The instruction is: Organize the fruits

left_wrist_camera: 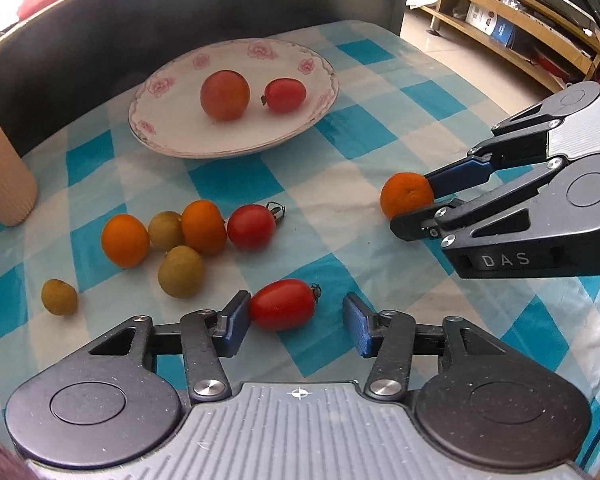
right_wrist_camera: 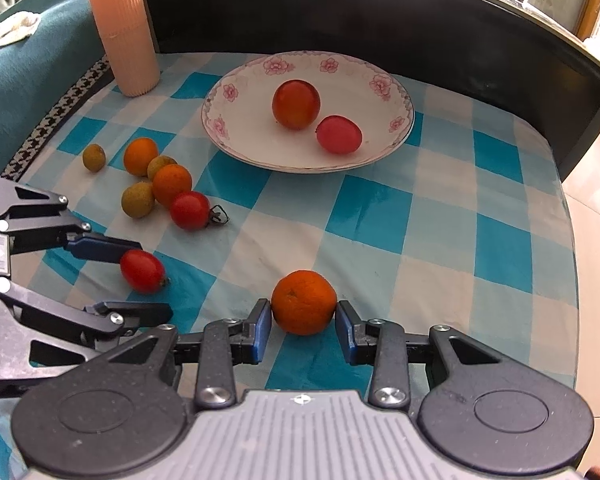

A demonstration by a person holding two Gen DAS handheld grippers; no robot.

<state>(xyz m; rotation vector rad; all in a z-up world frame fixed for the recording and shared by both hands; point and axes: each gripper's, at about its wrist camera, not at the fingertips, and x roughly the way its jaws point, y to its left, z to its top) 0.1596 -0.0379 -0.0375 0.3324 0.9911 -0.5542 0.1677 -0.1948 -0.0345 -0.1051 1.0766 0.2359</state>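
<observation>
A red oval tomato [left_wrist_camera: 283,304] lies on the checked cloth between the fingers of my left gripper [left_wrist_camera: 295,308]. Its left pad touches the tomato and the right pad stands apart, so the gripper is open. My right gripper [right_wrist_camera: 302,312] is shut on a small orange [right_wrist_camera: 304,302], both pads pressing its sides; it rests on the cloth. The floral plate [left_wrist_camera: 180,128] at the back holds a big orange-red tomato [left_wrist_camera: 225,95] and a small red one [left_wrist_camera: 285,95]. A loose cluster of two oranges [left_wrist_camera: 125,240], three brownish-green fruits [left_wrist_camera: 180,271] and a red tomato [left_wrist_camera: 251,227] lies left of centre.
A ribbed peach cup [right_wrist_camera: 122,28] stands at the back left corner. A black raised wall [right_wrist_camera: 380,12] runs behind the plate. The table's right edge [right_wrist_camera: 572,240] drops to a tiled floor; wooden shelves [left_wrist_camera: 500,20] stand beyond.
</observation>
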